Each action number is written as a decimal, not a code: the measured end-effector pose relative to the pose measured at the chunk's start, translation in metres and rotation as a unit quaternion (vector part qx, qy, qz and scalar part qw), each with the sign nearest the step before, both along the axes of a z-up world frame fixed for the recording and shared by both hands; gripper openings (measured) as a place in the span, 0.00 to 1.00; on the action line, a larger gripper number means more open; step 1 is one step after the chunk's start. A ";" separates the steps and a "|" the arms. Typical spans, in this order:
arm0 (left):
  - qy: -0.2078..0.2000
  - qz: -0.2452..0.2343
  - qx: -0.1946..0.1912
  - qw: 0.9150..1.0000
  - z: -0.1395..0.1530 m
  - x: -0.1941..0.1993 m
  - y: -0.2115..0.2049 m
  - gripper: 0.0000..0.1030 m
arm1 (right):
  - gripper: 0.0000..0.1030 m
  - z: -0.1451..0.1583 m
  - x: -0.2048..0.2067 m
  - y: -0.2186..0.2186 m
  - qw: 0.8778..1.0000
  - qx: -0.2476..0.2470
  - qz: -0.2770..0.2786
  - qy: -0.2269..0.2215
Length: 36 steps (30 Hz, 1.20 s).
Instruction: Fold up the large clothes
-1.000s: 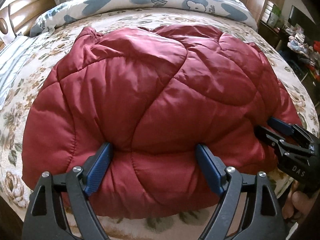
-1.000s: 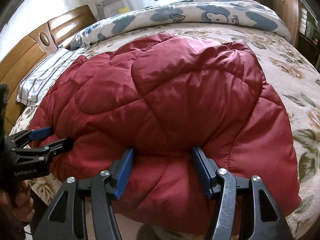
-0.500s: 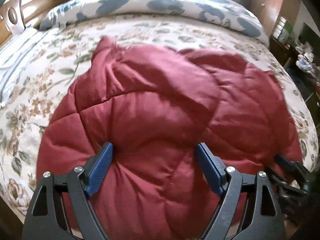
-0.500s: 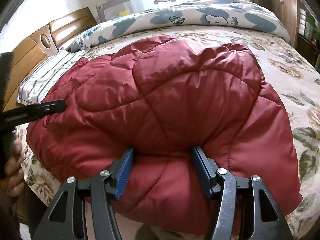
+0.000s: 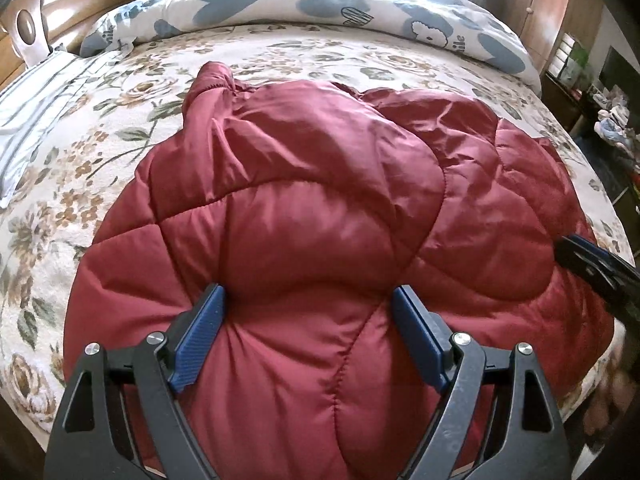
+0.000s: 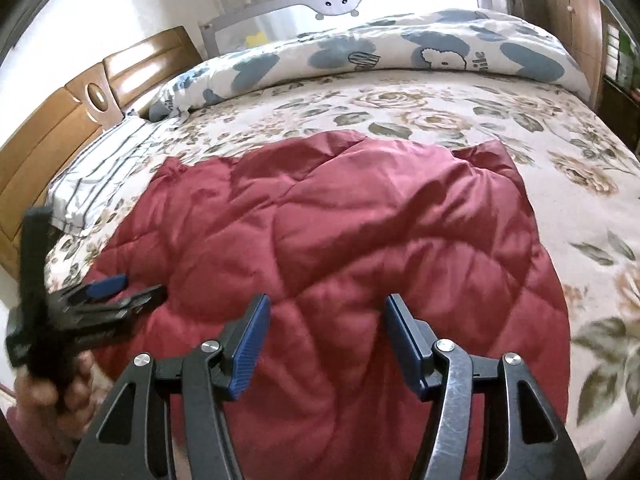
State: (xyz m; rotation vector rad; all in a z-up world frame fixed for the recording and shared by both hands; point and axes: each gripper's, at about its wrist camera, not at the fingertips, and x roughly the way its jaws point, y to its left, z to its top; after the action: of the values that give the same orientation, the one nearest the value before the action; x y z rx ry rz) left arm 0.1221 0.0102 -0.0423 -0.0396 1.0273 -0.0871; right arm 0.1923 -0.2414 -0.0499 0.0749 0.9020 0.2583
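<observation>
The left gripper (image 5: 308, 294) pinches a thick fold of the red quilted jacket (image 5: 320, 200): its blue pads (image 5: 200, 332) are sunk into the padding, which bulges up between them with creases running out from each pad. The right gripper (image 6: 326, 300) has its jaws spread, with the jacket lying flat and blurred beneath and no fold caught between the pads. Seen from the right gripper, the left one sits off to its left at the jacket's near side edge, held by a hand (image 6: 48, 392). The jacket spreads forward from both grippers in a rumpled mound on the bed's floral cover (image 5: 120, 112), with a cuffed sleeve end poking up at its far left. Past the jacket, across the far side of the bed, lies a blue-patterned duvet (image 5: 320, 4). Far to the left stand a striped pillow (image 6: 104, 160) and the wooden headboard (image 6: 60, 128)
</observation>
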 end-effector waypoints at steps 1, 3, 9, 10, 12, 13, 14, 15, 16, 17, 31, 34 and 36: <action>-0.001 0.000 -0.001 1.000 0.000 0.001 0.001 0.83 | 0.56 -0.006 0.007 -0.005 1.000 -0.002 -0.009 0.005; -0.002 -0.001 0.000 1.000 -0.001 0.001 0.001 0.84 | 0.56 -0.017 0.015 -0.017 0.999 0.006 -0.029 0.012; -0.003 0.005 0.009 1.000 -0.001 0.002 -0.003 0.85 | 0.42 -0.033 0.012 -0.048 0.995 0.072 -0.063 0.014; -0.002 0.006 0.011 1.000 -0.001 0.002 -0.003 0.85 | 0.42 -0.033 0.011 -0.047 0.995 0.070 -0.064 0.012; -0.001 0.008 0.013 1.000 0.000 0.002 -0.004 0.85 | 0.42 -0.033 0.009 -0.046 0.996 0.065 -0.064 0.008; 0.000 0.009 0.014 1.000 0.000 0.001 -0.004 0.85 | 0.42 -0.032 0.010 -0.045 0.996 0.064 -0.064 0.007; 0.000 0.010 0.015 1.000 0.001 0.001 -0.004 0.85 | 0.42 -0.032 0.009 -0.045 0.996 0.064 -0.064 0.006; 0.001 0.011 0.017 1.000 0.002 0.001 -0.004 0.85 | 0.42 -0.032 0.009 -0.046 0.996 0.065 -0.064 0.006; 0.002 0.012 0.019 1.000 0.002 0.000 -0.004 0.85 | 0.42 -0.032 0.009 -0.046 0.996 0.065 -0.064 0.006; 0.003 0.013 0.021 1.000 0.003 -0.001 -0.005 0.85 | 0.42 -0.032 0.009 -0.046 0.996 0.064 -0.064 0.006; -0.005 0.024 0.036 0.999 0.019 -0.030 0.004 0.85 | 0.45 -0.008 -0.018 -0.032 0.998 0.013 -0.063 -0.019; -0.007 0.026 0.038 0.999 0.019 -0.034 0.006 0.85 | 0.48 0.003 -0.035 -0.030 0.998 -0.005 -0.058 -0.035; -0.009 0.026 0.040 0.999 0.019 -0.037 0.006 0.85 | 0.49 0.007 -0.048 -0.030 0.997 -0.018 -0.054 -0.043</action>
State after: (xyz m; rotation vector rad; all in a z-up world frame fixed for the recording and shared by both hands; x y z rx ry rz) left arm 0.0847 0.0165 -0.0230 0.0077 1.0094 0.0016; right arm 0.1443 -0.2712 -0.0428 0.0786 0.8138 0.1448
